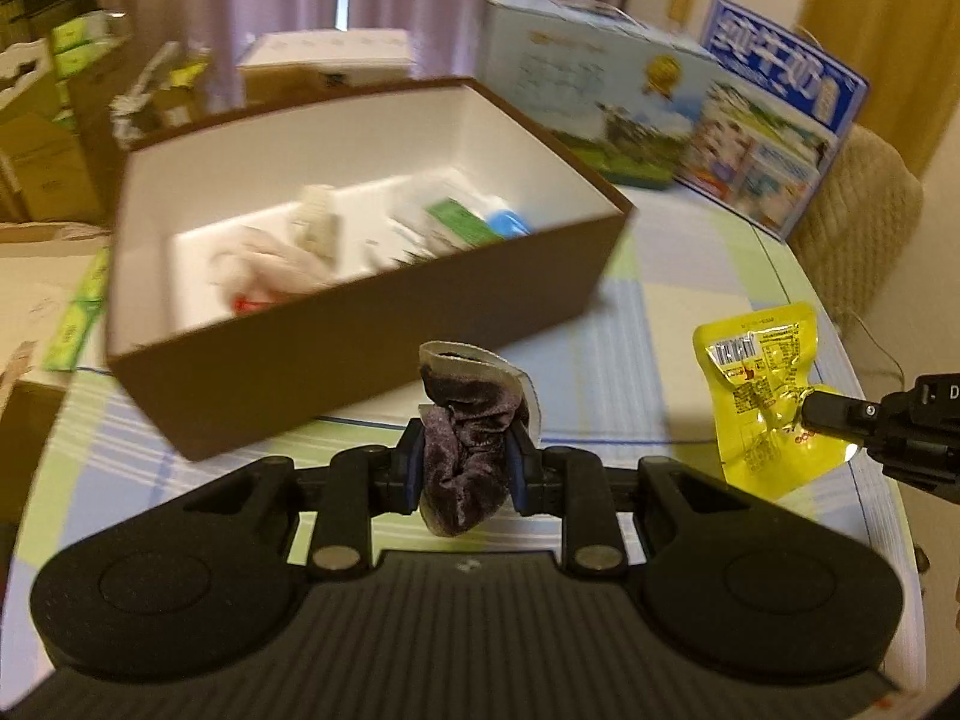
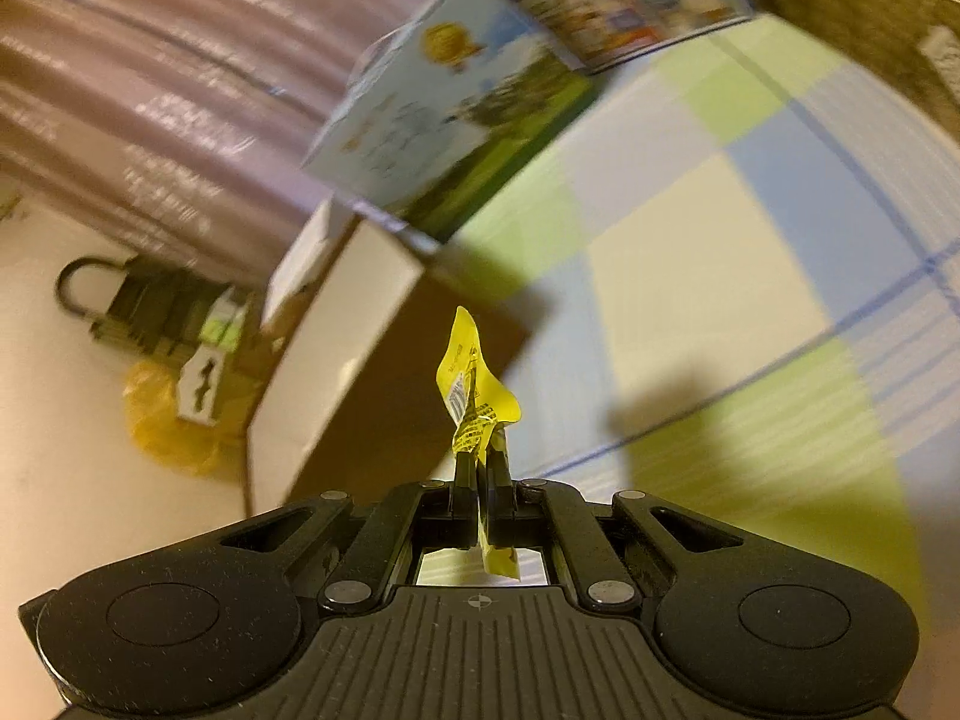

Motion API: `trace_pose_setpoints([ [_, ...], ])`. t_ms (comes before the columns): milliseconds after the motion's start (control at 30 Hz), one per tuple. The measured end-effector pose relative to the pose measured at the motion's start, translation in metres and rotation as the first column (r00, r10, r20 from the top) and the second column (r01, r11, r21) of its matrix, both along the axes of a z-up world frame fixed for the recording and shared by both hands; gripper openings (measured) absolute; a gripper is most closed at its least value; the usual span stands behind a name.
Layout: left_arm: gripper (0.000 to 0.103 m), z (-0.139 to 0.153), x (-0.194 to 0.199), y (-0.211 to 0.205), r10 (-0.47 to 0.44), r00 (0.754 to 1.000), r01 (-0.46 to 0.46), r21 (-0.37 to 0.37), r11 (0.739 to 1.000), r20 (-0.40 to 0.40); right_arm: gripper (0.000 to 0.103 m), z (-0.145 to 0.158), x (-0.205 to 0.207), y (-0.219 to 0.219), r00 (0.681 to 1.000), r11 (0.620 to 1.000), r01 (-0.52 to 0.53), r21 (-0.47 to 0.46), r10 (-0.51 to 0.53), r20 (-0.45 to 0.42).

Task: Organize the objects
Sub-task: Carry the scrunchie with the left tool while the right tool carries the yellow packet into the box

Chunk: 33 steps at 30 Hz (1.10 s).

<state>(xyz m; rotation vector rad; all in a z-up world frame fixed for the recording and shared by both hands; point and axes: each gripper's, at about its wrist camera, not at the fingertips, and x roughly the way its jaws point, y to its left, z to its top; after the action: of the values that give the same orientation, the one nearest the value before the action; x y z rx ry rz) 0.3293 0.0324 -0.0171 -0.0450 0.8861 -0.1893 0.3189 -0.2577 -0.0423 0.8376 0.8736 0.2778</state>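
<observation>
My left gripper (image 1: 465,459) is shut on a dark purple velvet scrunchie (image 1: 468,456) with a pale card tag, held above the table just in front of the brown box (image 1: 372,336). The box is white inside and holds a white cloth item (image 1: 270,258), a green-labelled packet (image 1: 459,222) and a blue thing (image 1: 507,222). My right gripper (image 2: 480,456) is shut on a yellow snack packet (image 2: 471,402), held in the air to the right of the box; it also shows in the left wrist view (image 1: 762,396). The box also shows in the right wrist view (image 2: 384,360).
Two printed cartons (image 1: 606,108) (image 1: 780,120) stand at the back of the checked tablecloth (image 1: 648,312). A wicker chair back (image 1: 858,228) is at the right. Cardboard boxes (image 1: 42,168) are stacked at the left, beyond the table edge.
</observation>
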Motion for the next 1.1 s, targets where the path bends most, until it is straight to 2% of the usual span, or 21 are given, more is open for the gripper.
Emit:
trace_pose_setpoints([
  [233, 0.022, 0.021, 0.002, 0.035, 0.081, 0.996, -0.082, 0.014, 0.997, 0.044, 0.000, 0.021, 0.040, 0.052, 0.993, 0.993, -0.109, 0.042, 0.107, 0.055],
  [567, 0.023, 0.042, 0.034, 0.063, 0.122, 0.988, -0.125, 0.027, 0.992, 0.095, 0.000, 0.037, 0.108, 0.110, 0.983, 0.984, -0.166, 0.056, 0.161, 0.083],
  [800, 0.023, 0.039, 0.070, 0.080, 0.134, 0.986, -0.138, 0.037, 0.990, 0.095, 0.000, 0.032, 0.146, 0.139, 0.988, 0.989, -0.145, 0.031, 0.143, 0.064],
  [1100, 0.023, 0.024, 0.116, 0.102, 0.142, 0.988, -0.147, 0.065, 0.987, 0.066, 0.000, 0.003, 0.194, 0.163, 0.995, 0.995, -0.096, -0.006, 0.095, -0.026],
])
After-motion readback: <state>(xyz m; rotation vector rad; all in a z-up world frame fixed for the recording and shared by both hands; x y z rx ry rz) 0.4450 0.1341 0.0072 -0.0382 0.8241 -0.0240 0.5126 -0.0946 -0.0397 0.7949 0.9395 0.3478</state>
